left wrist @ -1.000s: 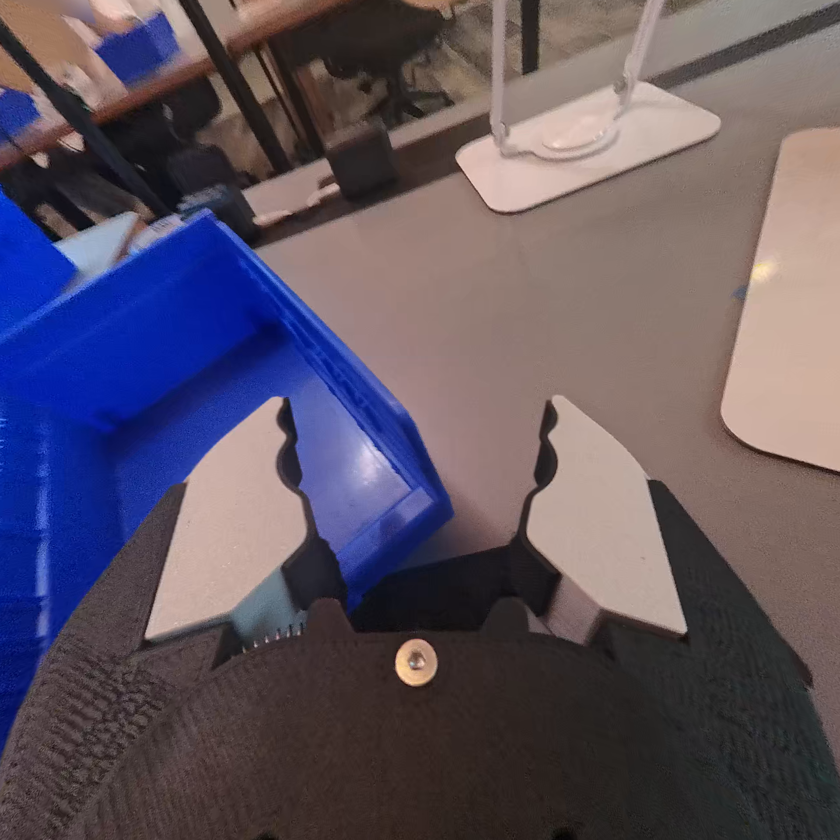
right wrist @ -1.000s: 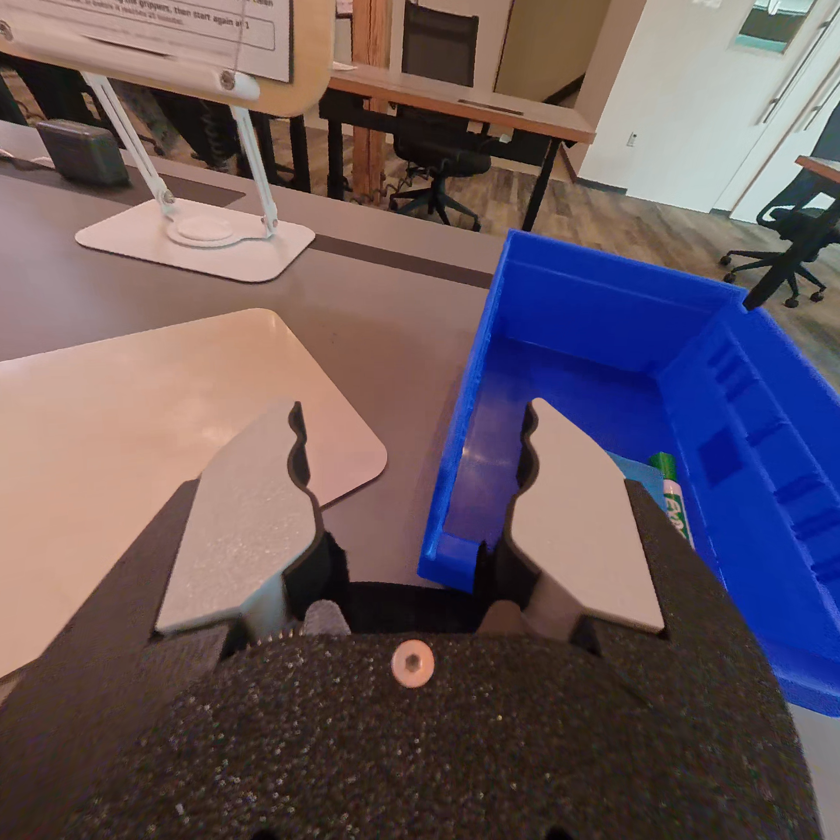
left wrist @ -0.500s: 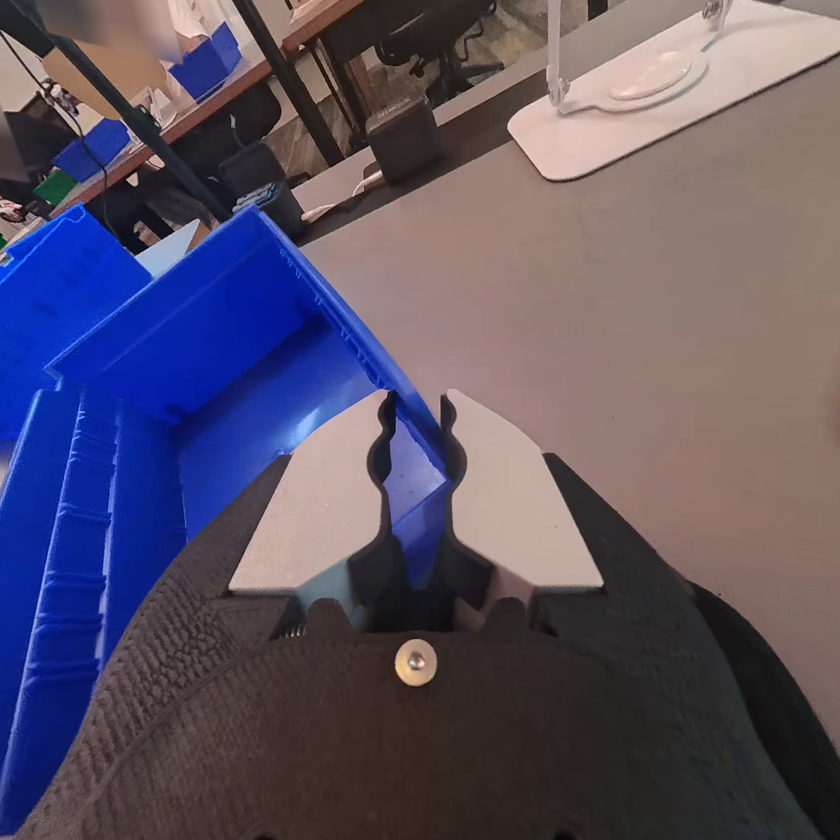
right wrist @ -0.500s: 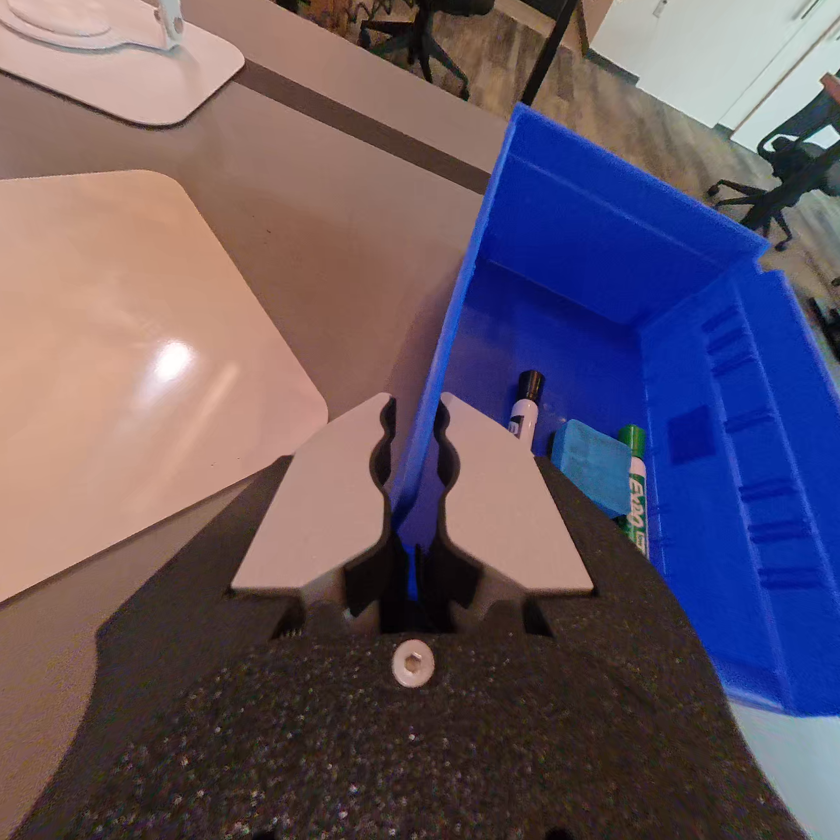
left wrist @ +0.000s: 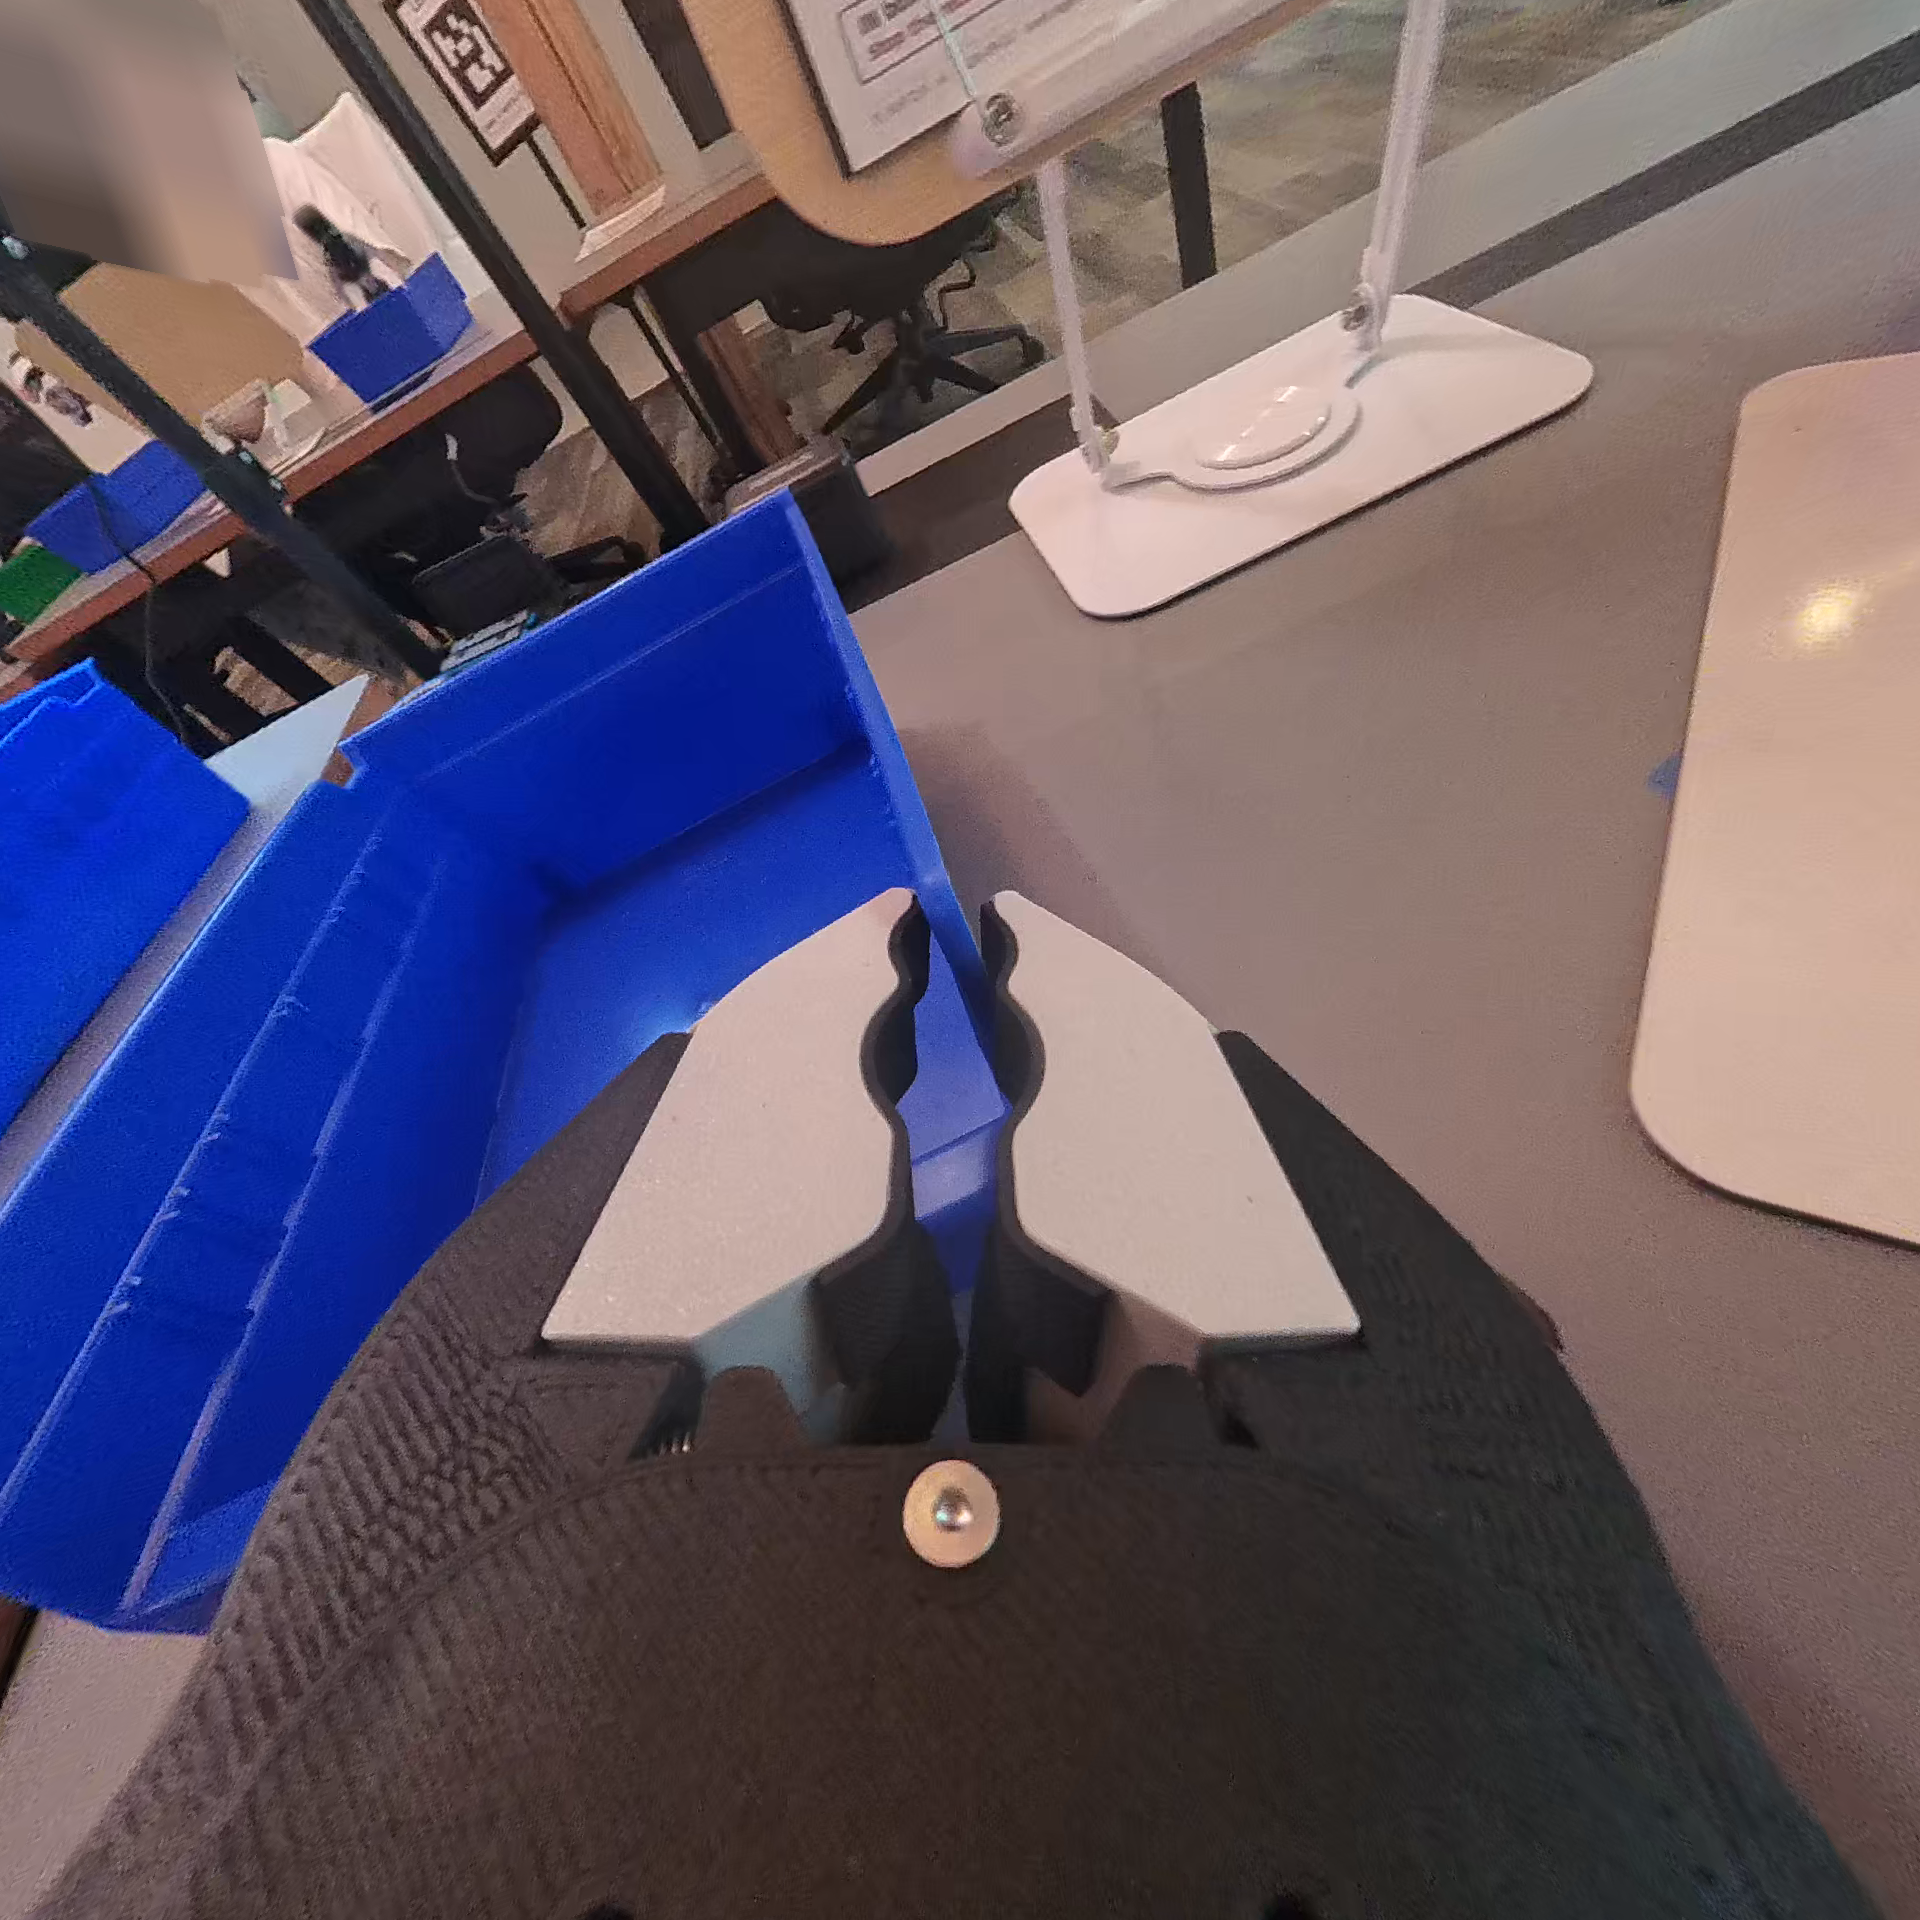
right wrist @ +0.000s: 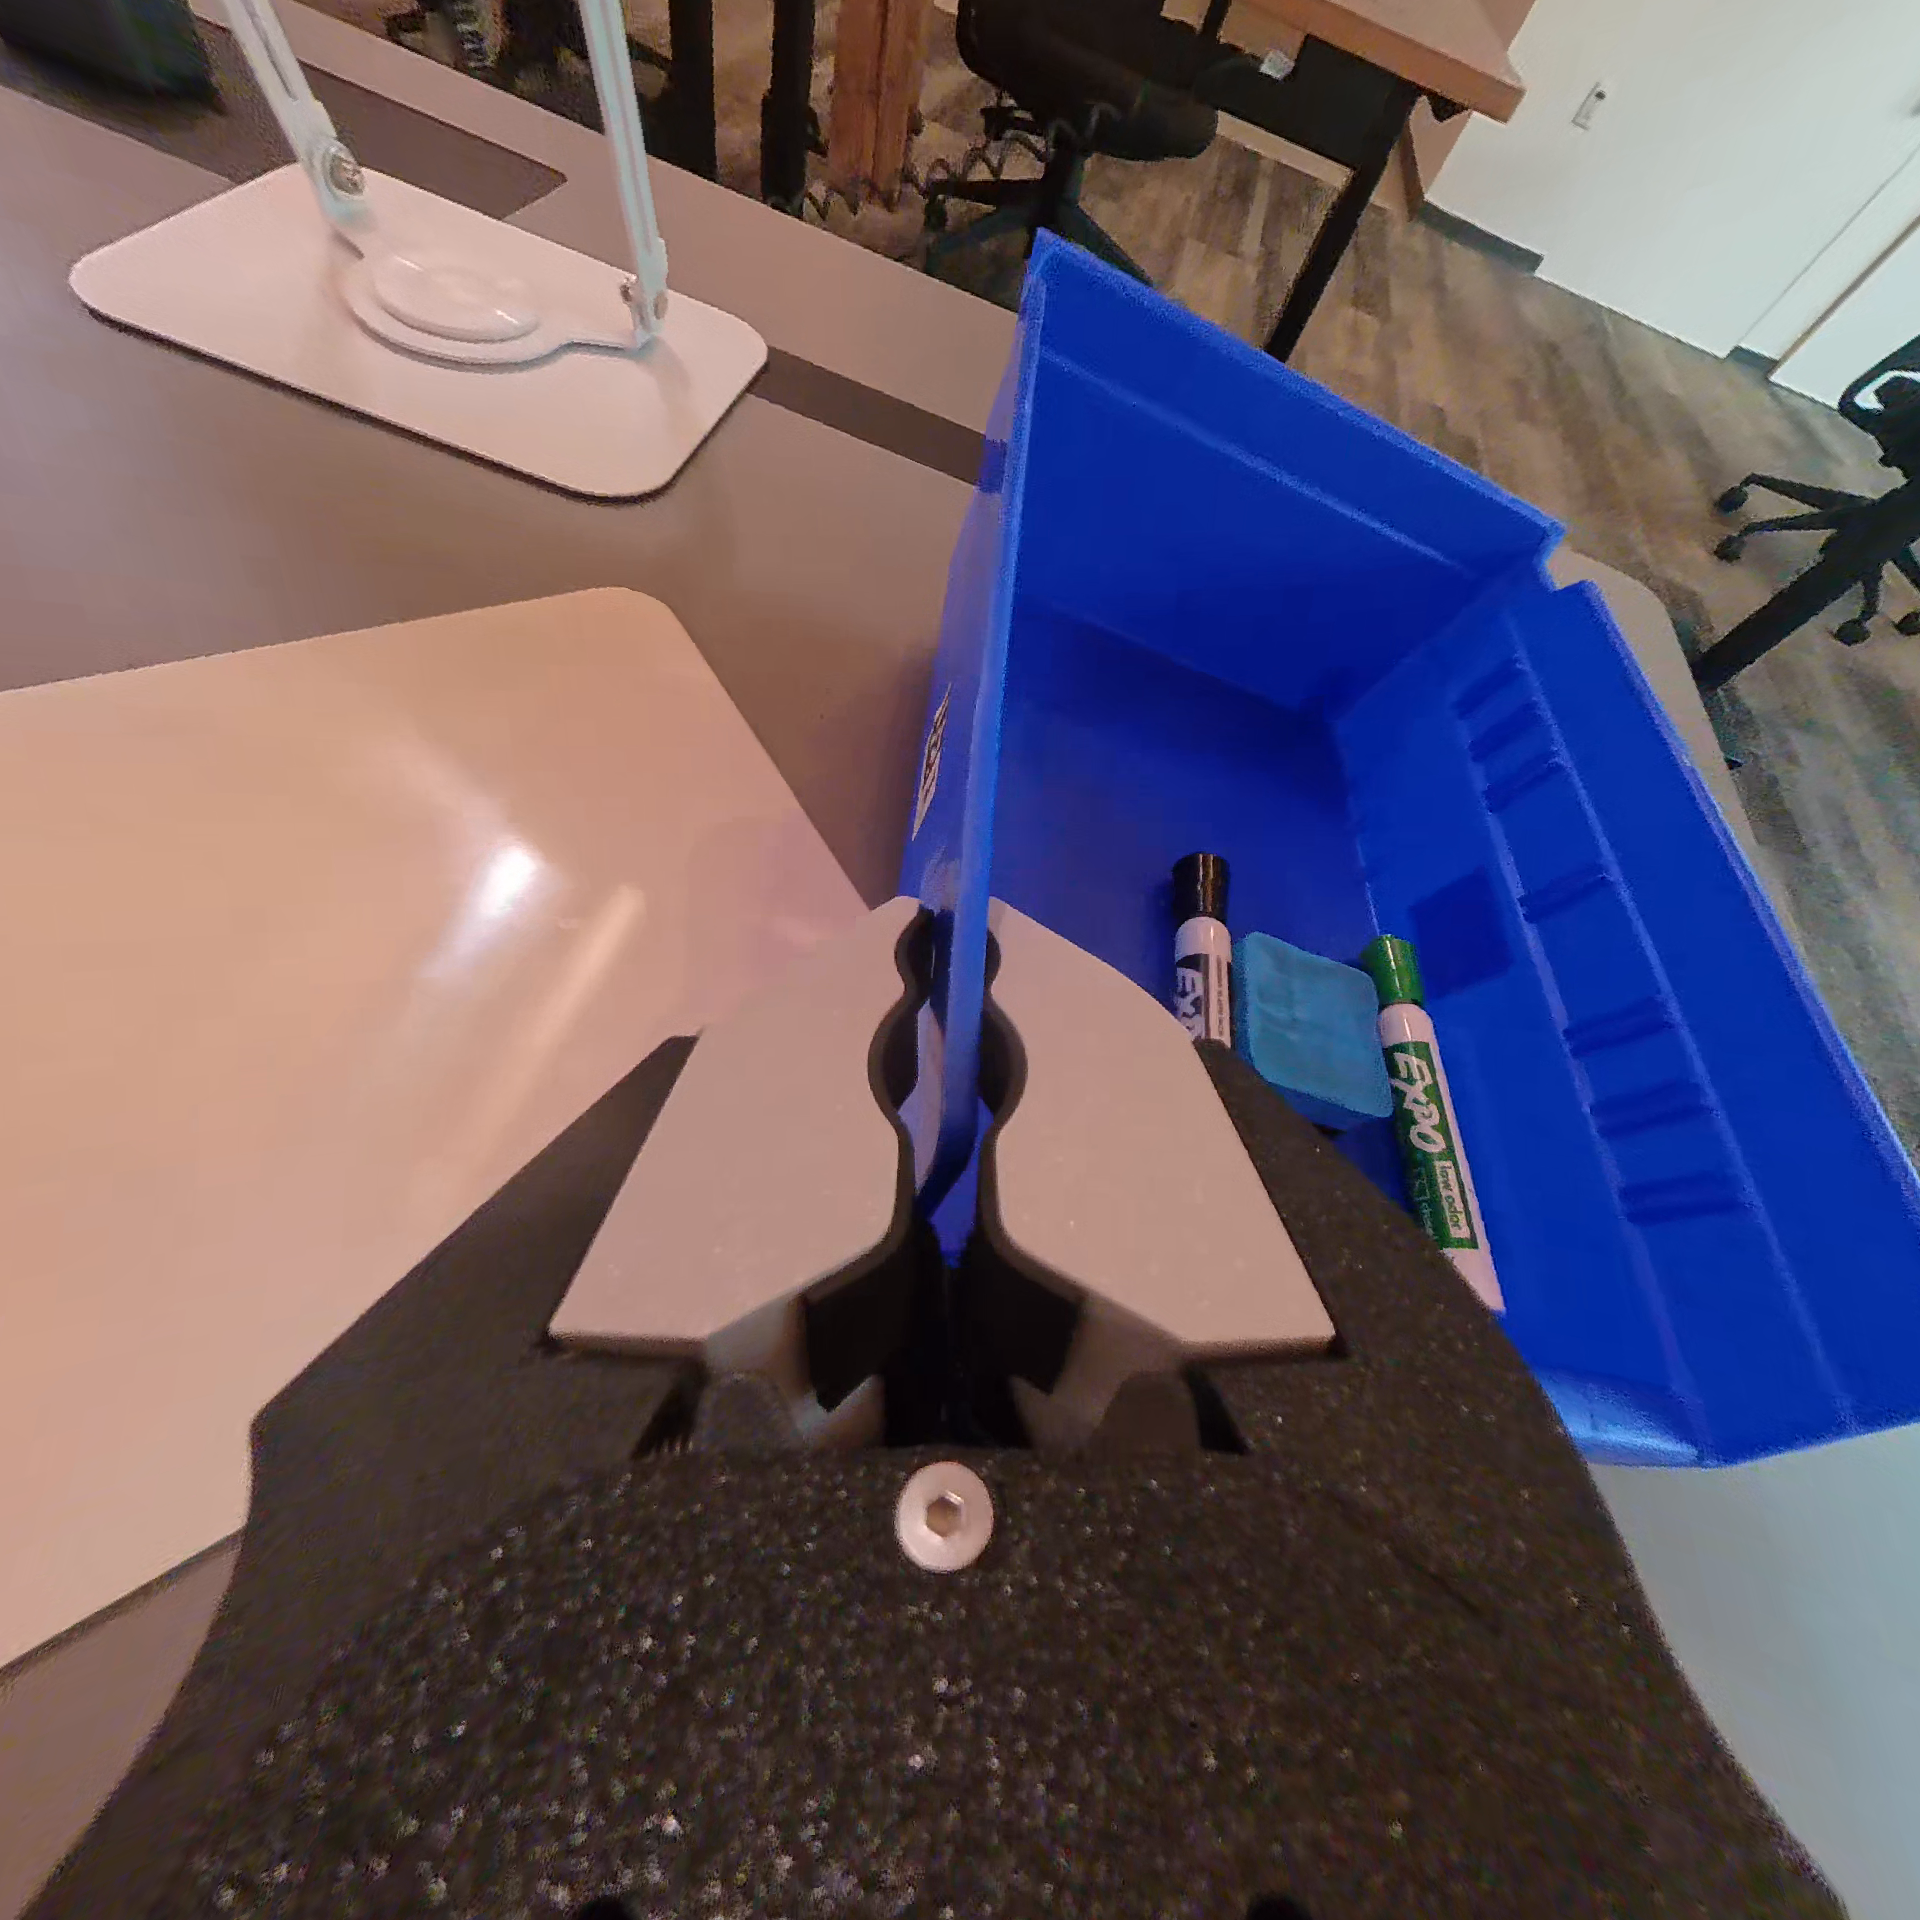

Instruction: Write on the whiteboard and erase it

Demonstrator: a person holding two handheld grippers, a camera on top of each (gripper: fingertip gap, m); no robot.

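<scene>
My left gripper [left wrist: 951, 909] is shut on the right side wall of a blue bin [left wrist: 644, 727], with one finger inside and one outside. What I see of this bin's inside is bare. My right gripper [right wrist: 948, 920] is shut on the left side wall of another blue bin [right wrist: 1247, 582]. That bin holds a black marker [right wrist: 1202, 956], a teal eraser [right wrist: 1309, 1023] and a green marker [right wrist: 1418, 1091]. The whiteboard [right wrist: 312, 935] lies flat on the grey table between the two bins. It also shows at the right of the left wrist view [left wrist: 1808, 831].
A white stand base [left wrist: 1299, 457] with two thin legs sits at the back of the table, also in the right wrist view [right wrist: 416, 343]. Another blue bin [left wrist: 83, 852] stands at the far left. Office chairs and desks lie beyond the table's far edge. Some 45 cm of space lies between my two pairs of fingers.
Both grippers went from wide open to shut, each closing on the side wall of its blue bin. Both views have shifted since the pads met the walls.
</scene>
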